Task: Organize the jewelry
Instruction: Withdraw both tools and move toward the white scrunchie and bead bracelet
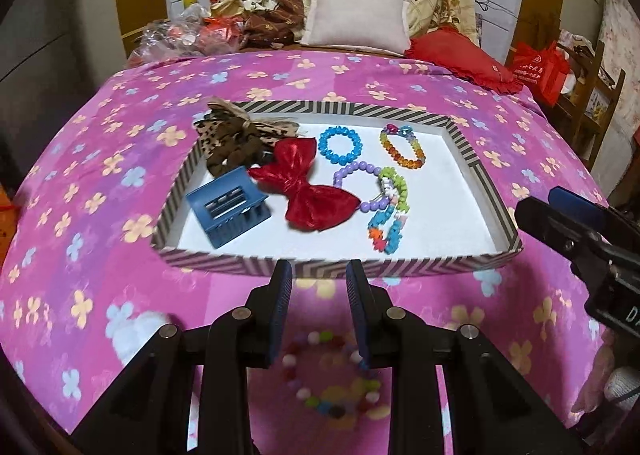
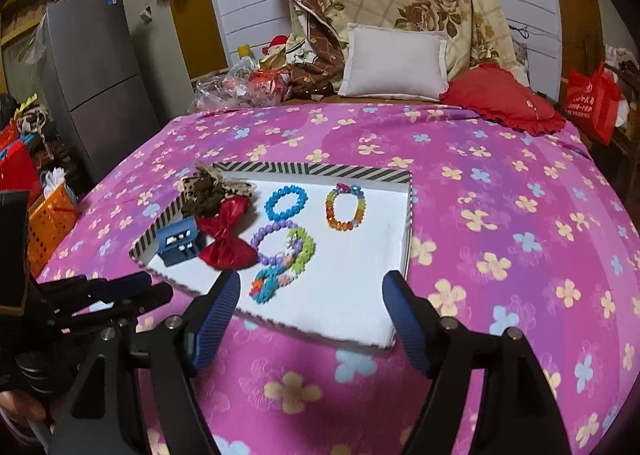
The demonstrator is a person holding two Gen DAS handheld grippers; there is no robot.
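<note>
a shallow striped tray (image 1: 404,110) with a white floor lies on the bed and holds the jewelry. in its far part sit a blue bead bracelet (image 1: 340,144) and, right of it, a rainbow bead bracelet (image 1: 402,146). nearer the middle a purple bead bracelet (image 1: 352,175) touches a multicoloured flower-bead string (image 1: 390,211). a red bow (image 1: 306,183) lies left of these, a blue hair claw (image 1: 230,211) at the tray's left side, and a leopard-print bow (image 1: 230,143) over its far-left corner.

on the near side of the tray, outside it, a blurred pompom bracelet (image 1: 332,379) lies on the sheet beneath the left gripper (image 1: 318,275), whose jaws are narrowly parted and empty. the right gripper (image 2: 314,295) hangs over the tray's near edge, jaws wide and empty.

the pink flowered sheet (image 2: 500,215) covers the bed; beyond the tray are a white pillow (image 2: 396,59), red cushion (image 2: 504,99) and grey fridge (image 2: 100,75).
</note>
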